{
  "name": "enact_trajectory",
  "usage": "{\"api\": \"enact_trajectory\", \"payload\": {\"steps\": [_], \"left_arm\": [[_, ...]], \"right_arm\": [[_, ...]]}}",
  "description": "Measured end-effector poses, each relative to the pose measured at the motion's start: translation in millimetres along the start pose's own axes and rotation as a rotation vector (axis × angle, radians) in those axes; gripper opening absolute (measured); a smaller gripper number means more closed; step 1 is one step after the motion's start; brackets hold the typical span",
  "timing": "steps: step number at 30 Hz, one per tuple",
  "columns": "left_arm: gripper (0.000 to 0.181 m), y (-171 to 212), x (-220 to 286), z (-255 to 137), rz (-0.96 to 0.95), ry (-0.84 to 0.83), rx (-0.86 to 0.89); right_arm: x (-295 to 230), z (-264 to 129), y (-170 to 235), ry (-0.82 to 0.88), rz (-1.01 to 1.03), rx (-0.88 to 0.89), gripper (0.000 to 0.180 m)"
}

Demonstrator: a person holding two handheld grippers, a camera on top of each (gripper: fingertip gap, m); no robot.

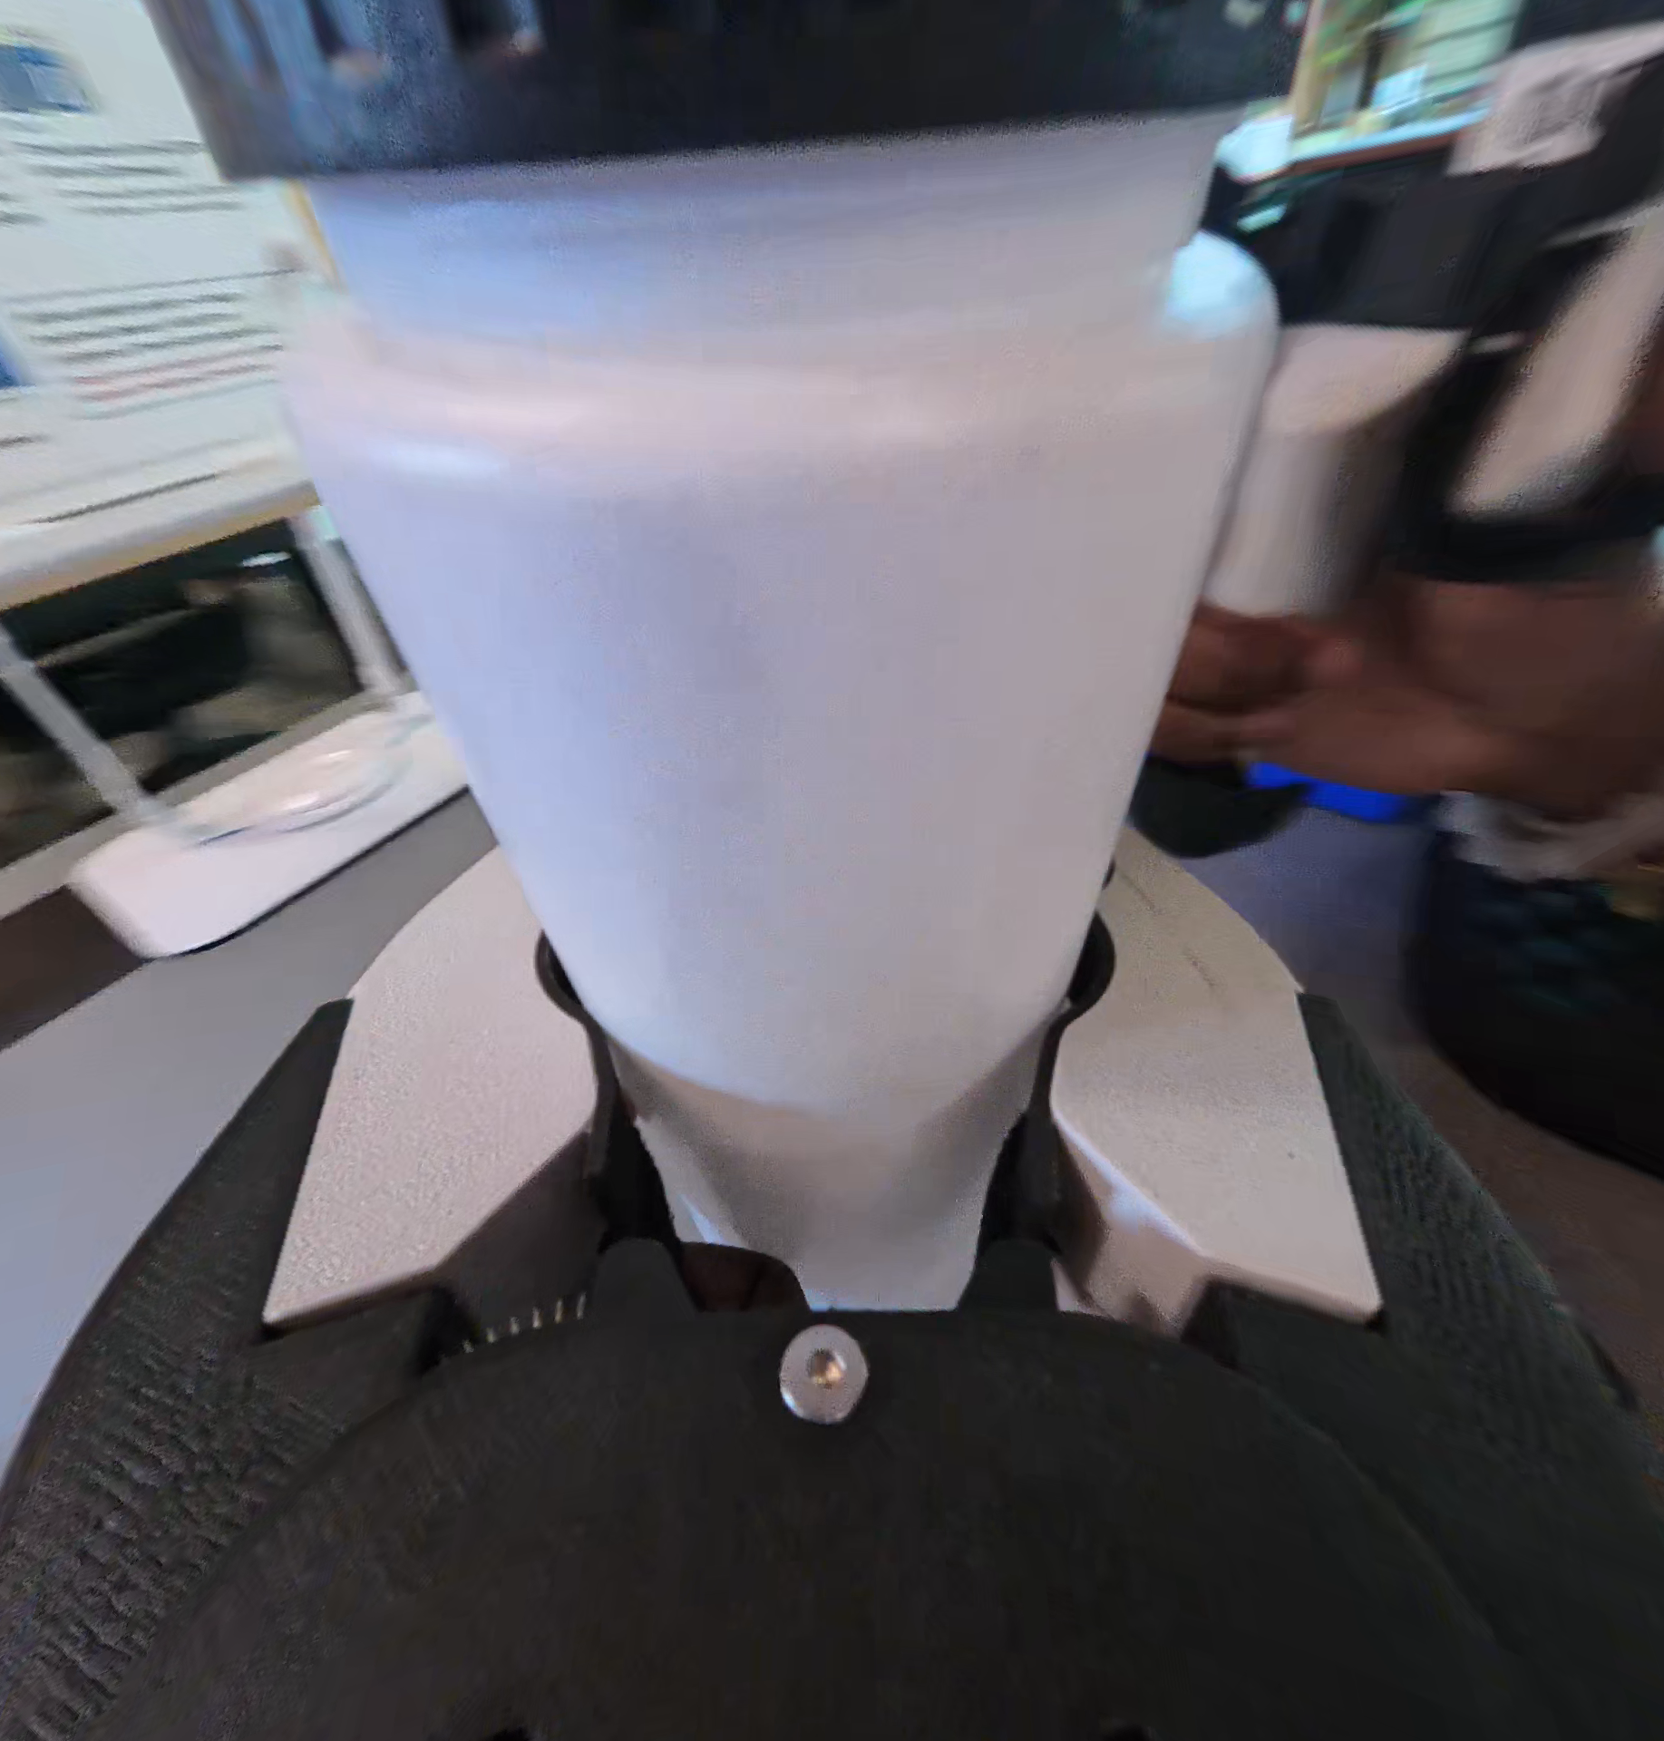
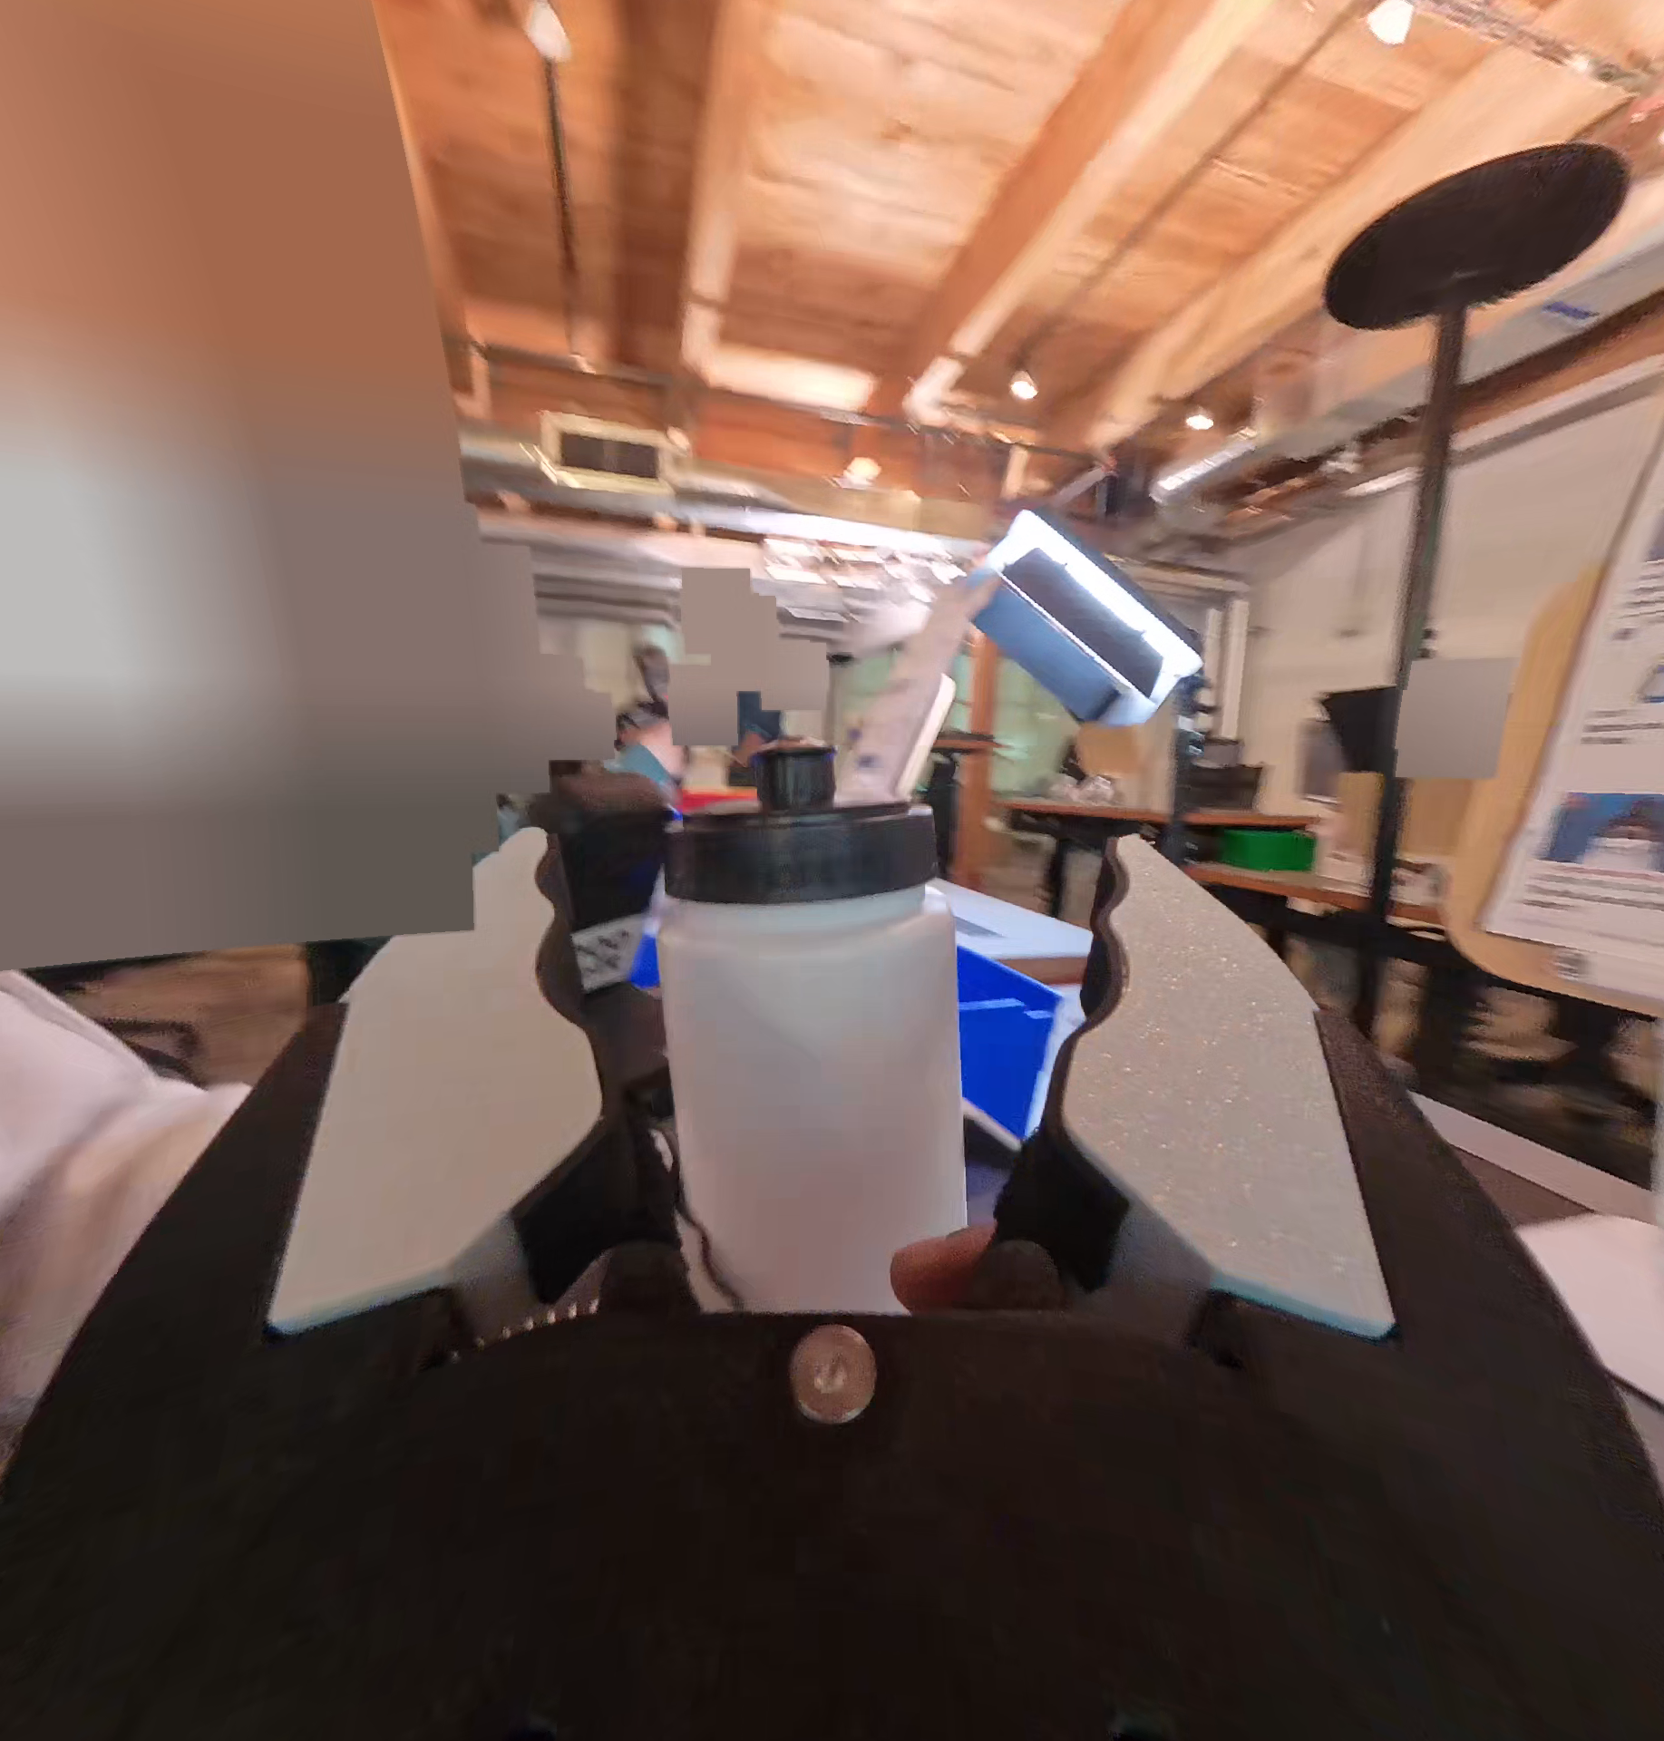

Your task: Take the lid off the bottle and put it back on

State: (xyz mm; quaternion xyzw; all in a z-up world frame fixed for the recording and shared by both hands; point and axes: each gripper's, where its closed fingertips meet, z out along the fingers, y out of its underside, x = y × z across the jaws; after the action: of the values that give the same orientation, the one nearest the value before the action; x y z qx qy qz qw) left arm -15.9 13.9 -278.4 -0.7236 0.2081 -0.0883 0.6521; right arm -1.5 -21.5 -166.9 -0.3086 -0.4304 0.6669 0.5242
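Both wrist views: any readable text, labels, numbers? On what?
Nothing to quote.
Right-view poster: print too blurred to read.
Left-view poster: motion-blurred, unreadable.
Bottle and lid: no marking visible.

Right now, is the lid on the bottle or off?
On: the black lid sits on the white bottle, covering its mouth.

Blue bin (image 2: 1007, 1036), green box (image 2: 1266, 850), lamp (image 2: 1087, 631).
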Motion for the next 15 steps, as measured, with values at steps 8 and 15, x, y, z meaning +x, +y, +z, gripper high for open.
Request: {"api": "enact_trajectory", "payload": {"steps": [8, 15], "left_arm": [[0.101, 13.0, -13.3, 3.5, 0.314, -0.230, -0.115], [0.101, 9.7, 73.4, -12.5, 0.209, 0.443, -0.051]], "right_arm": [[-13.6, 7.4, 22.4, 0.024, -0.142, -0.140, 0.075], [-57.0, -6.9, 5.7, -0.388, 0.043, -0.105, 0.075]]}}
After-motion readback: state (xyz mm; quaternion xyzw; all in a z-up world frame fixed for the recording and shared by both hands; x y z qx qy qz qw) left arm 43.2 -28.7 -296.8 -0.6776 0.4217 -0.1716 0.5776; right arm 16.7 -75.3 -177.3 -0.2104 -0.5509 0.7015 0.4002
